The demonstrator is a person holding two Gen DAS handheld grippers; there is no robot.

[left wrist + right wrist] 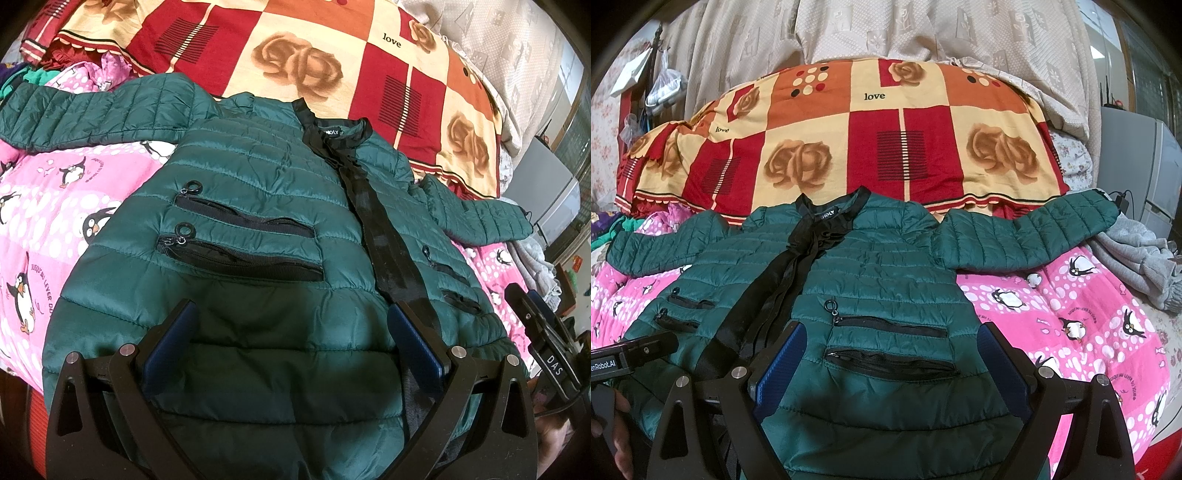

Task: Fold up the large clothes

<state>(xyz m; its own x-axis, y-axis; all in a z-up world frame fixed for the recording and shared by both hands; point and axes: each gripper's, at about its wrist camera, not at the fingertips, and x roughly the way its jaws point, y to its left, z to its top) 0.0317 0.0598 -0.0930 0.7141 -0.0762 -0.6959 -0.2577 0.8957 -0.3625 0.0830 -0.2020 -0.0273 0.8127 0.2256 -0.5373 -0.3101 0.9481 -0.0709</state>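
Straight ahead of both sets of fingers, spread face-up on the pink penguin quilt (1071, 295): green puffer jacket (258, 177), hem nearest, collar farthest, long axis running directly away. Left gripper (291, 343) spread wide over the hem's left half, grasping nothing; right gripper (890, 365) likewise wide over the right half. Sleeves out sideways, left sleeve (74, 110) beyond the left fingers, right sleeve (1034, 232) beyond the right. Probably sleeves inward first, each by its nearer gripper.

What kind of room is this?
Most likely a bedroom at home. A green puffer jacket lies spread on a pink penguin-print quilt, with a rose-patterned blanket heaped behind it and pale curtains at the back.
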